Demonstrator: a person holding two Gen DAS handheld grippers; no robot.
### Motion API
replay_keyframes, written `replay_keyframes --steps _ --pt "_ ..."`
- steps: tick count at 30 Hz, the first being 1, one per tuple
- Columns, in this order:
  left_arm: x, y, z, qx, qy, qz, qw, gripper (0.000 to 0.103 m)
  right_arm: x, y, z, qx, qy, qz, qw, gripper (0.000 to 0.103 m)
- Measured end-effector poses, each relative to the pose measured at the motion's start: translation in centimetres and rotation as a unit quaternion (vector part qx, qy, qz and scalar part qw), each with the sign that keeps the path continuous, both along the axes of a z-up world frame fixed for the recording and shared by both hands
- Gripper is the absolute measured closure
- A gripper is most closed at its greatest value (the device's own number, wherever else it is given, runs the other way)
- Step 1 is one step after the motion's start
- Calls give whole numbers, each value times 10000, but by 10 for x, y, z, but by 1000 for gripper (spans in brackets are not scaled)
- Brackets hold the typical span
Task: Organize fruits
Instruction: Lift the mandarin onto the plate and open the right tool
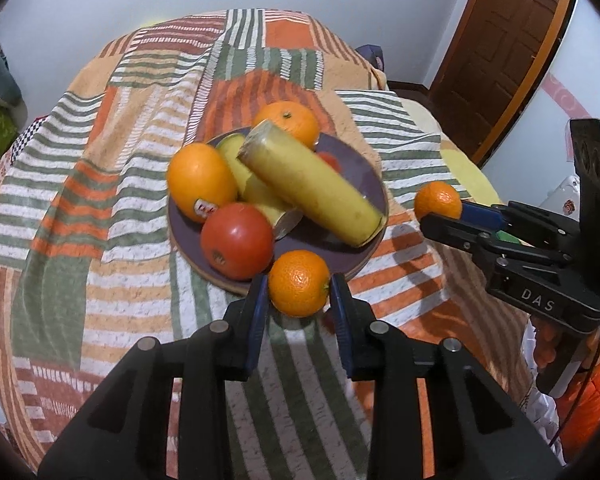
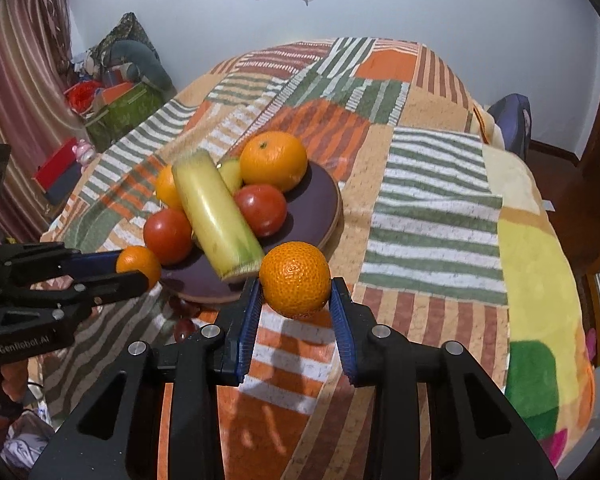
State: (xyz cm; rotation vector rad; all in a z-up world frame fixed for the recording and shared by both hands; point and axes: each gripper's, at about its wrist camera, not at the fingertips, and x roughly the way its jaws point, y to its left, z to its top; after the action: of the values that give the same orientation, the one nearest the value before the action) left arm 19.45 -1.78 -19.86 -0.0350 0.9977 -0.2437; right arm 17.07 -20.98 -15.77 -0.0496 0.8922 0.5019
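Both tongs were clamped on fruit: left gripper (image 1: 299,284) pinched a small round orange tangerine (image 1: 299,282), right gripper (image 2: 295,290) another (image 2: 295,279). Just ahead sat the dark purple round plate (image 1: 356,258), already crowded. Looked like mid-delivery; next they'd need free spots by the rim

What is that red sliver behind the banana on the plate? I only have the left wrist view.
Observer: A second tomato, whole, lying on the plate between the banana and the rear orange.
Operator: Do the right tongs grip their fruit on both sides? I see them side-on.
Observer: Yes. The right tongs have the held orange between both blue pads, each pad touching it, just off the plate's near rim.
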Motion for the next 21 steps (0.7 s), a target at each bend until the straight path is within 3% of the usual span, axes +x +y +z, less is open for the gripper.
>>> replay_keyframes --steps 21 --pt "31 -18 -22 20 240 -221 9995 72 34 17 -13 79 95 131 9998 71"
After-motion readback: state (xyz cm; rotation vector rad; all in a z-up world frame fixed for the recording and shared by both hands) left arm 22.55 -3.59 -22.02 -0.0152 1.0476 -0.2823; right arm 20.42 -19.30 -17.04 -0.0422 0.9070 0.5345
